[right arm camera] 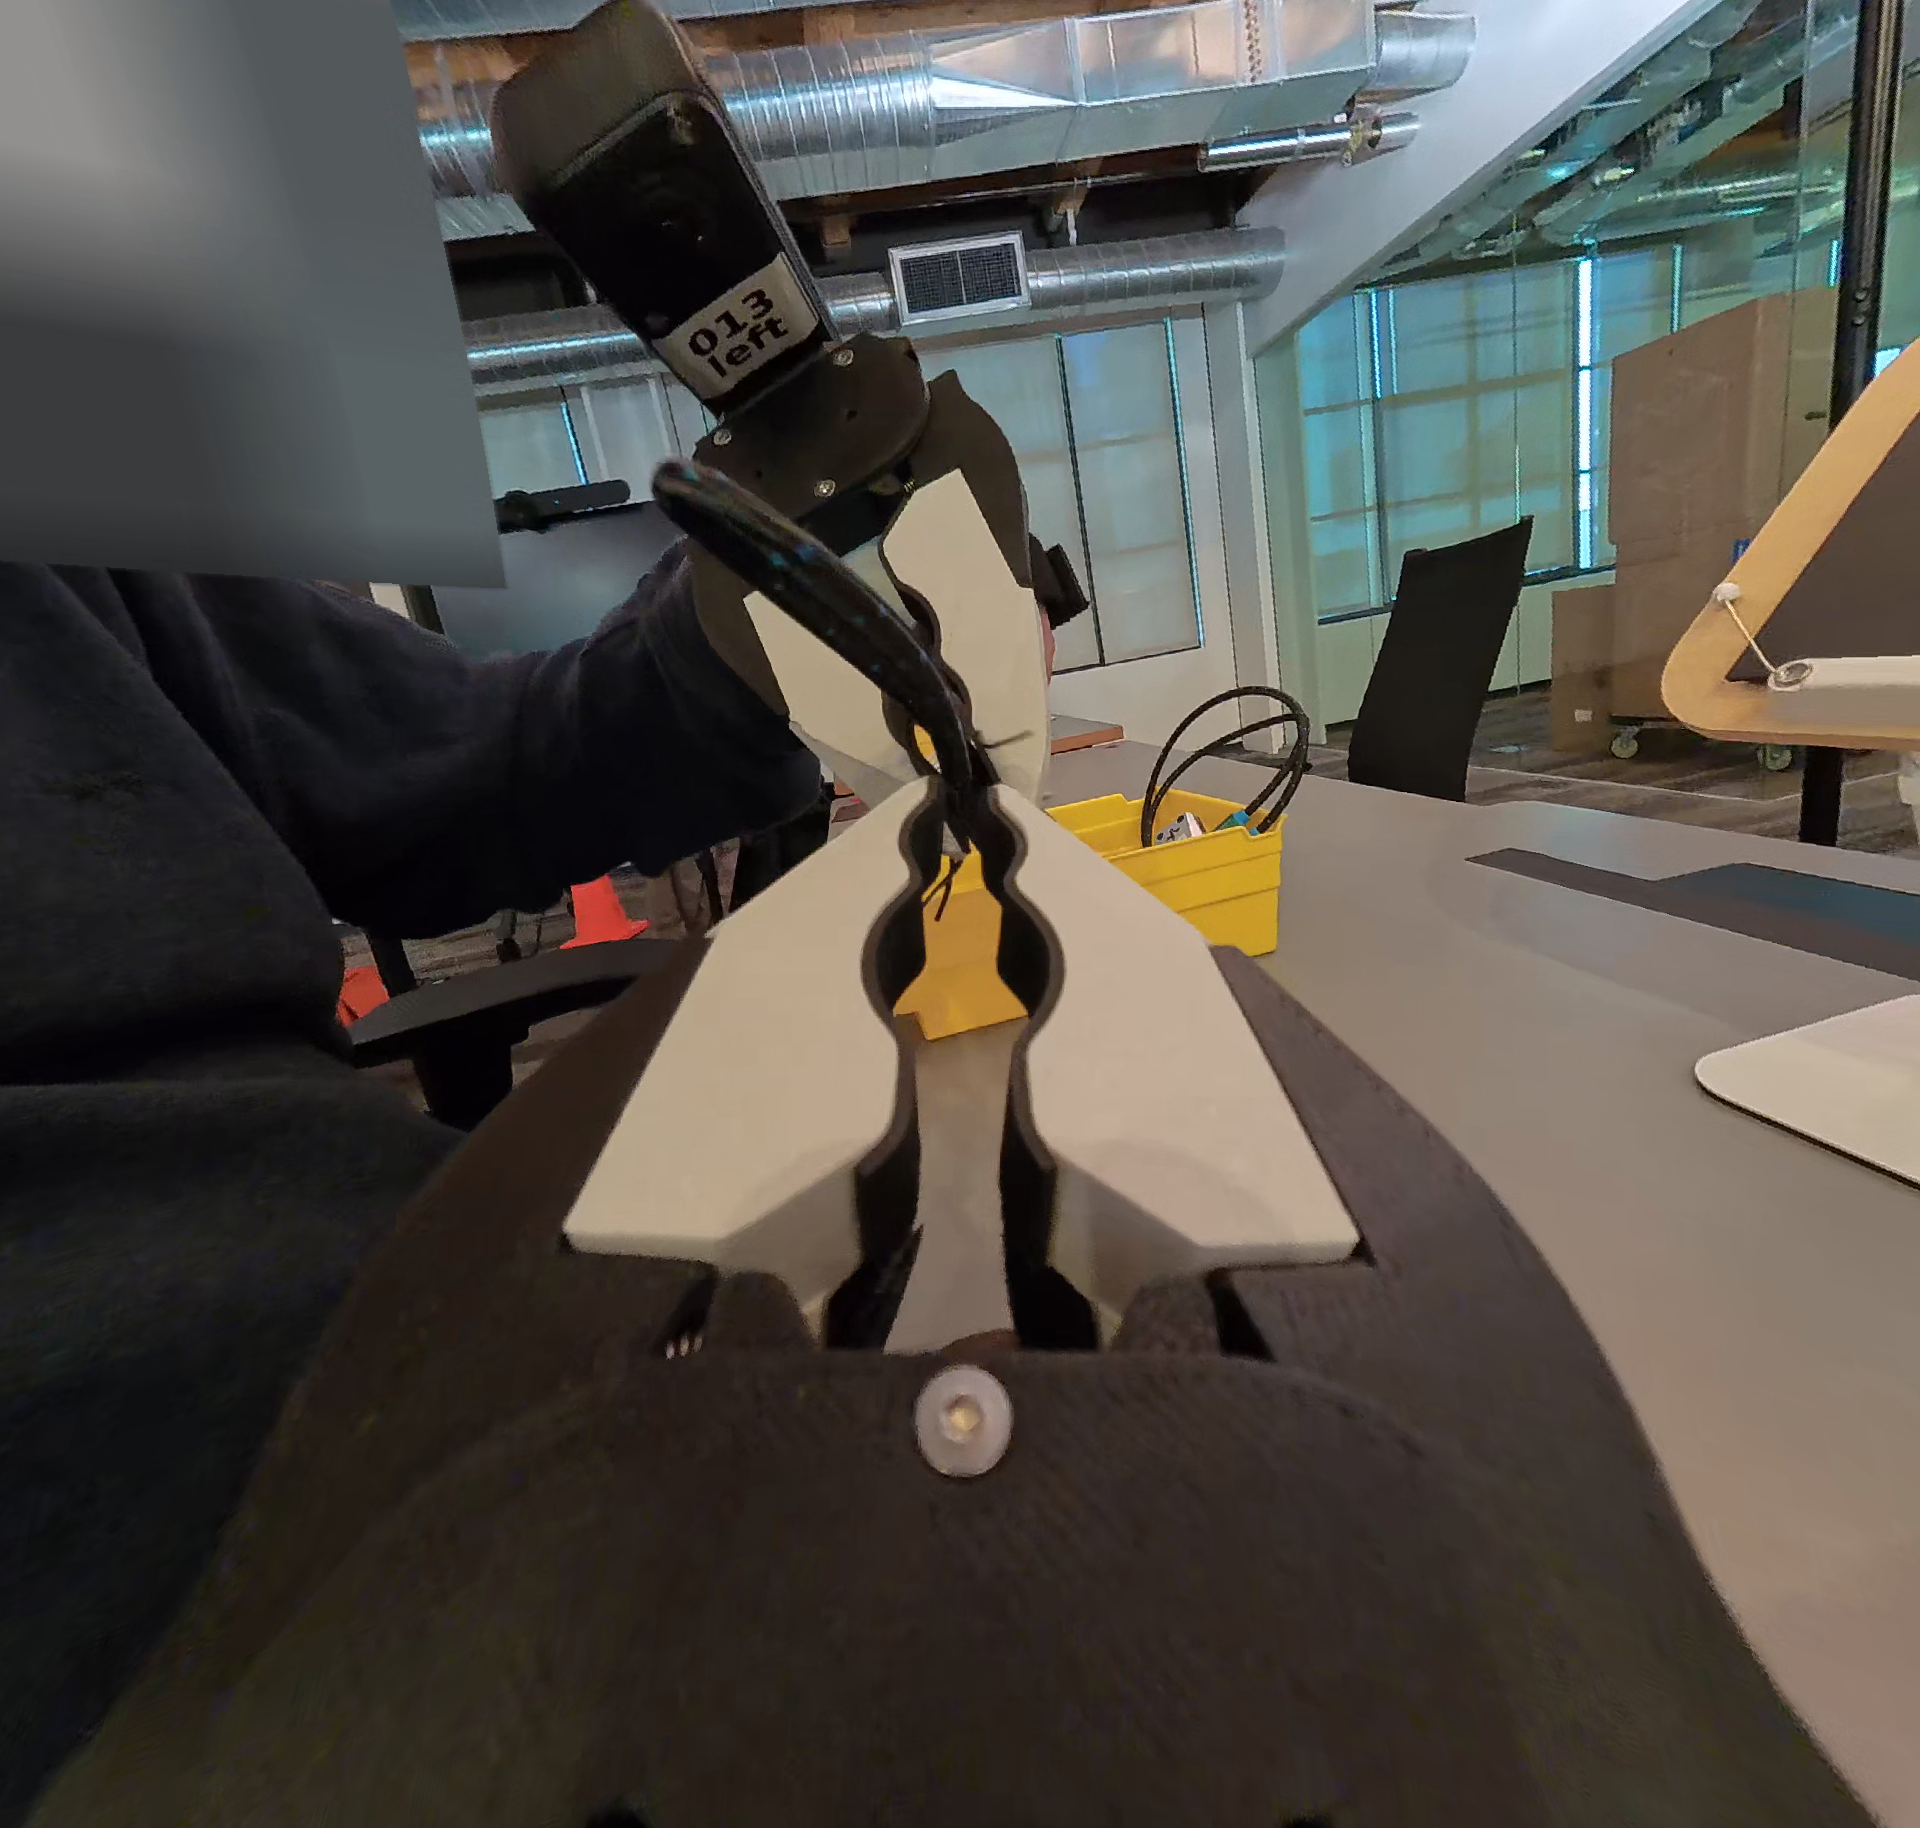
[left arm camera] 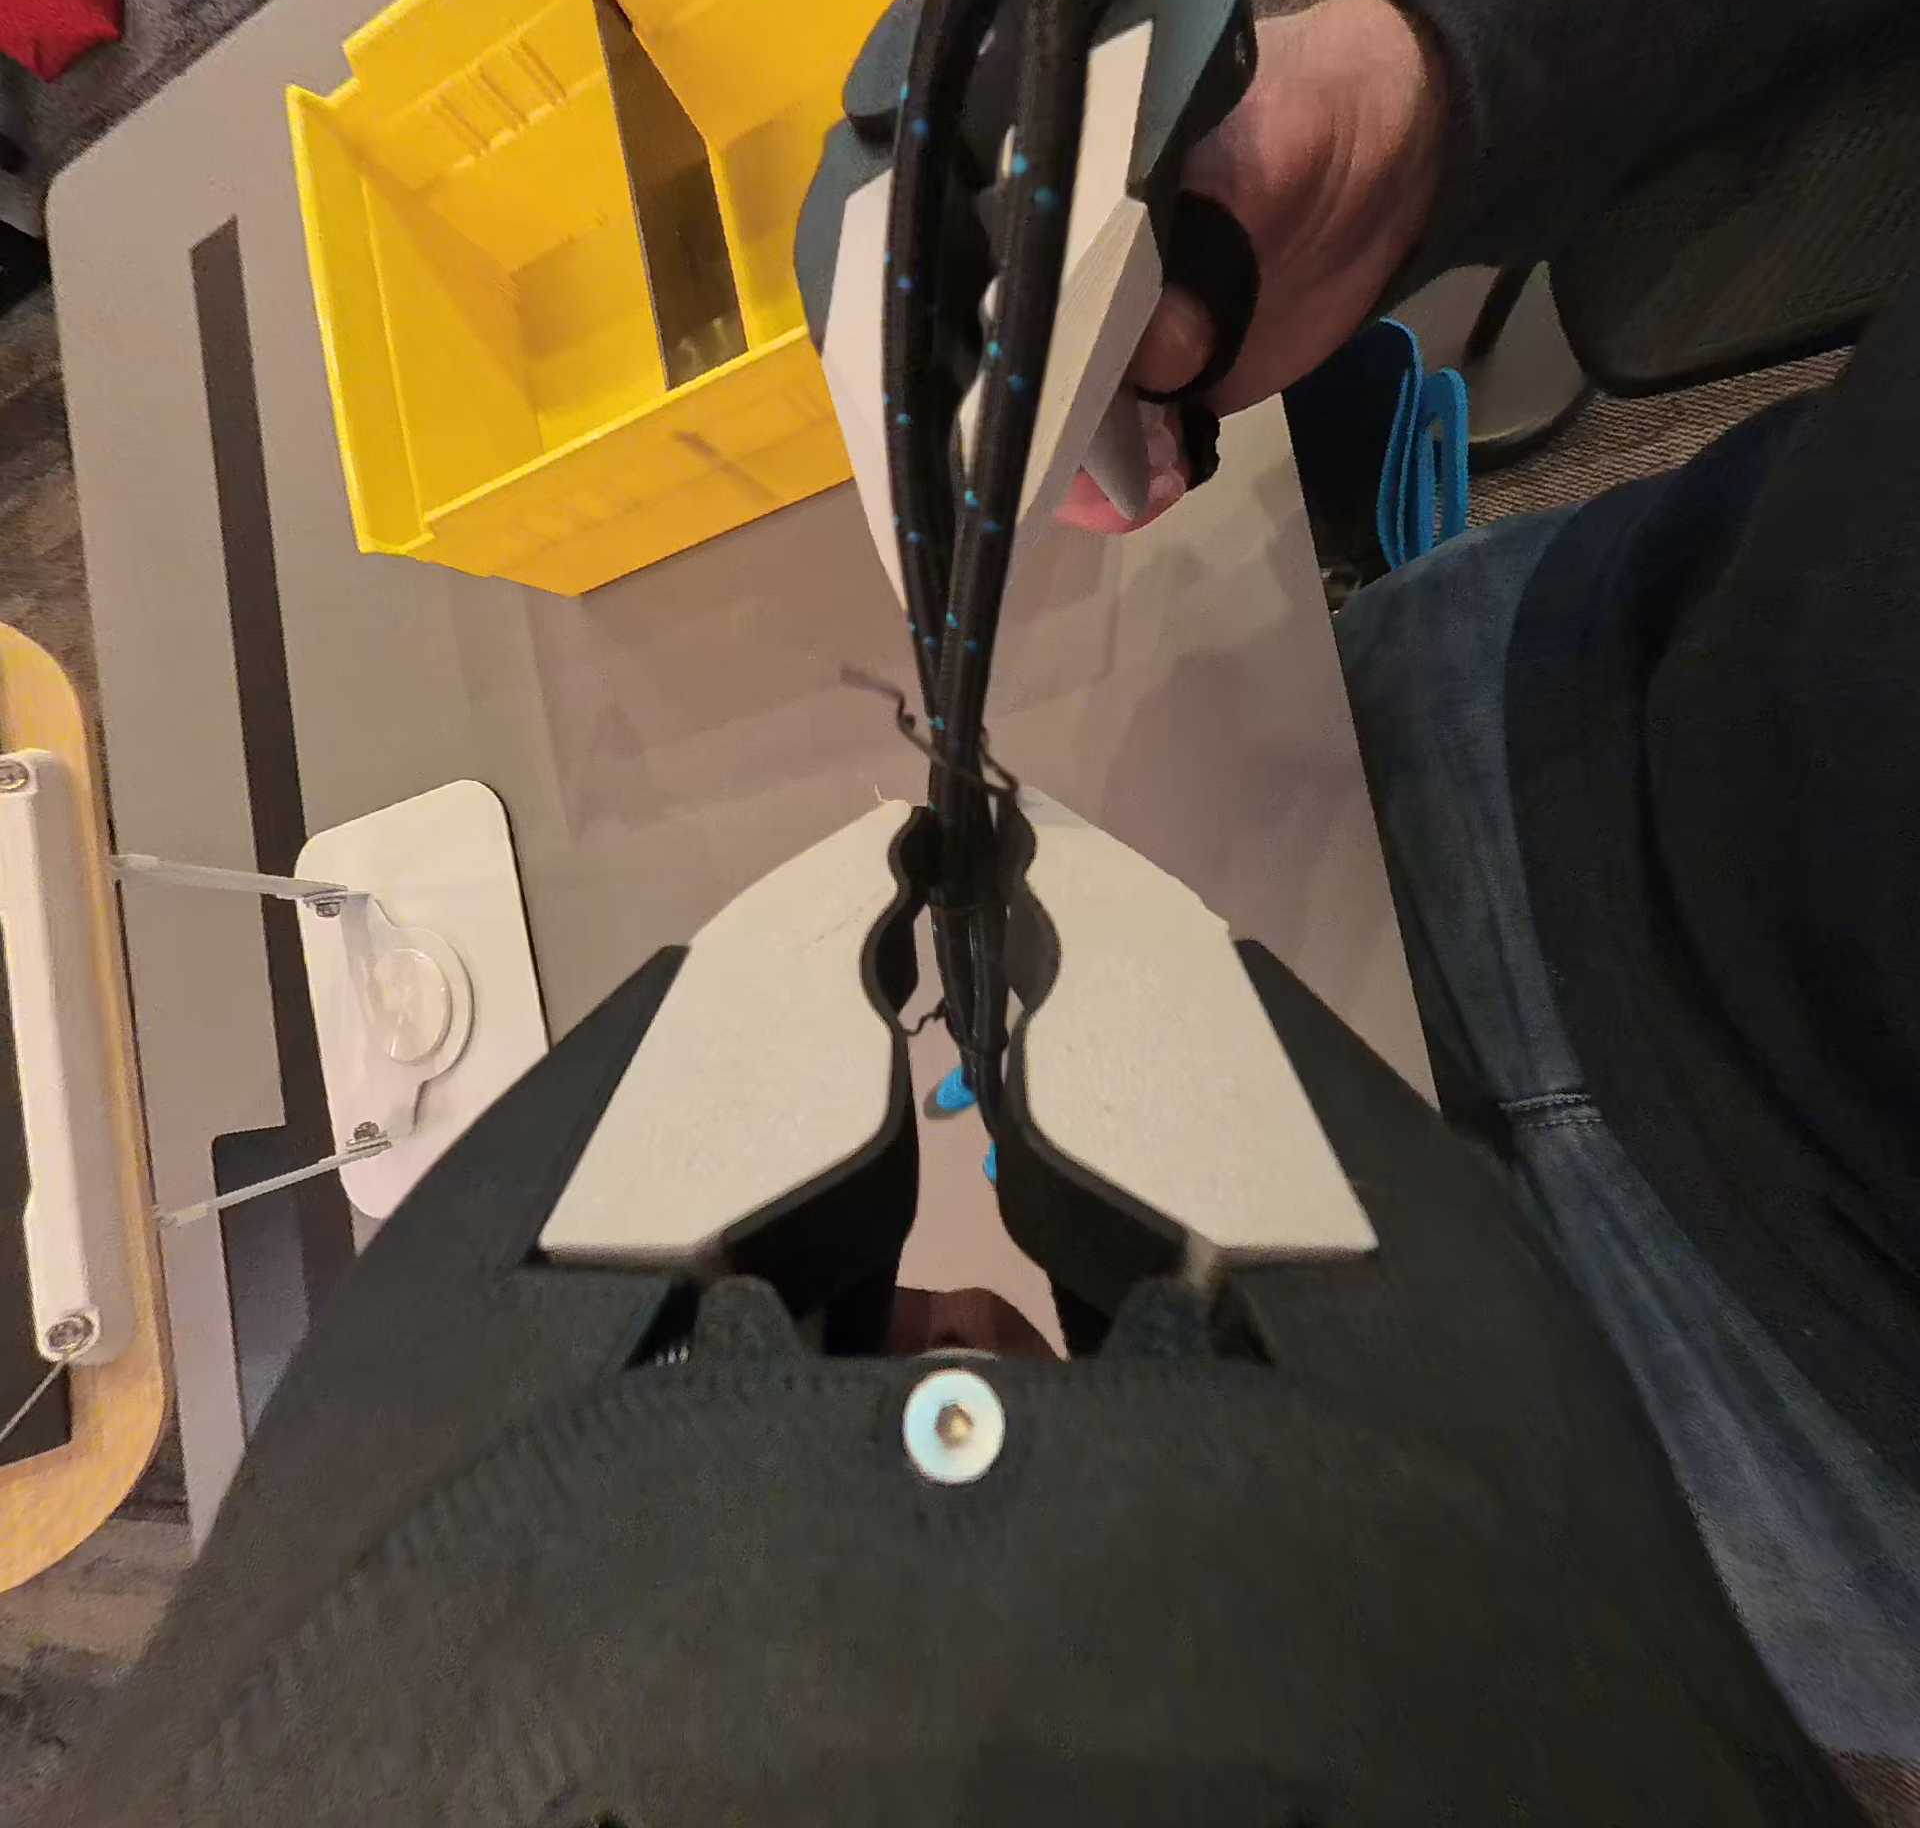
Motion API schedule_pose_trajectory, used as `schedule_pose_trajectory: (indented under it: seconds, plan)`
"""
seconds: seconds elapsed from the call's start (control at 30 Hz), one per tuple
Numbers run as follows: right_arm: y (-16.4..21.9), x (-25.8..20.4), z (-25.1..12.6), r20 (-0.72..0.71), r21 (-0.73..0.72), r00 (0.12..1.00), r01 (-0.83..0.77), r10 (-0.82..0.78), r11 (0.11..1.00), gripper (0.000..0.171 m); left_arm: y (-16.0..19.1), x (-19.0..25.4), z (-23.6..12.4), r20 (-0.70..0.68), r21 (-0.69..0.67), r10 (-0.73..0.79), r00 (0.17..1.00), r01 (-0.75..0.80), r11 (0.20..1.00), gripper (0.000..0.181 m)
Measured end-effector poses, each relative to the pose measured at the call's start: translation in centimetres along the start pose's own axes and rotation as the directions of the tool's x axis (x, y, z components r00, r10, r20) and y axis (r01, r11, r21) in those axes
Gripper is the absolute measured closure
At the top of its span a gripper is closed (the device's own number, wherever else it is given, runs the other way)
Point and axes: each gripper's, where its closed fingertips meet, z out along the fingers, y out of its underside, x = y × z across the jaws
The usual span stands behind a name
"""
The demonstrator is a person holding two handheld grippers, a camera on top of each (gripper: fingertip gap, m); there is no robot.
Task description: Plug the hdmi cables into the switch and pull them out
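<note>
both tongs held one coiled black hdmi cable (left arm camera: 940, 490) with blue flecks above the grey surface (left arm camera: 665, 698). the left tongs (left arm camera: 961, 828) were clamped on its tied end; the right tongs (right arm camera: 961, 802) pinched the same bundle. a yellow bin (right arm camera: 1210, 869) sat nearby, holding another cable (right arm camera: 1231, 755).

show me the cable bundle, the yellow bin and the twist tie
cable bundle (left arm camera: 971, 428), left wrist view, on the black braided strands between the two grippers
yellow bin (left arm camera: 623, 521), left wrist view, on its near outer wall
twist tie (left arm camera: 914, 729), left wrist view, on the thin wire around the bundle
</note>
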Motion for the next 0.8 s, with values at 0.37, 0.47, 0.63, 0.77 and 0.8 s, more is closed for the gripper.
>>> schedule_pose_trajectory:
  seconds: [0.37,0.47,0.63,0.77,0.8]
  plan:
    - [0.9,-0.4,1.1,-0.011,-0.142,0.976,0.216,-0.219,0.966,0.134,0.2,0.1,0.1,-0.049,-0.077,0.087,0.995,-0.090,0.993,0.170]
    - [0.8,-0.8,1.8,0.011,-0.203,0.931,0.359,-0.365,0.911,0.128,-0.8,0.4,-0.1,-0.042,-0.048,0.154,0.987,-0.156,0.987,0.170]
    - [-0.3,-1.8,2.1,0.044,-0.216,0.848,0.524,-0.528,0.824,0.131,-1.1,0.7,-0.6,-0.033,-0.040,0.203,0.979,-0.205,0.978,0.171]
    - [0.1,-2.2,2.3,0.069,-0.262,0.801,0.590,-0.595,0.764,0.142,-1.5,0.7,-0.8,-0.023,-0.017,0.197,0.980,-0.197,0.980,0.171]
    - [0.1,-2.2,2.4,0.065,-0.264,0.796,0.595,-0.601,0.759,0.143,-1.6,0.7,-0.8,-0.023,-0.015,0.196,0.980,-0.196,0.980,0.171]
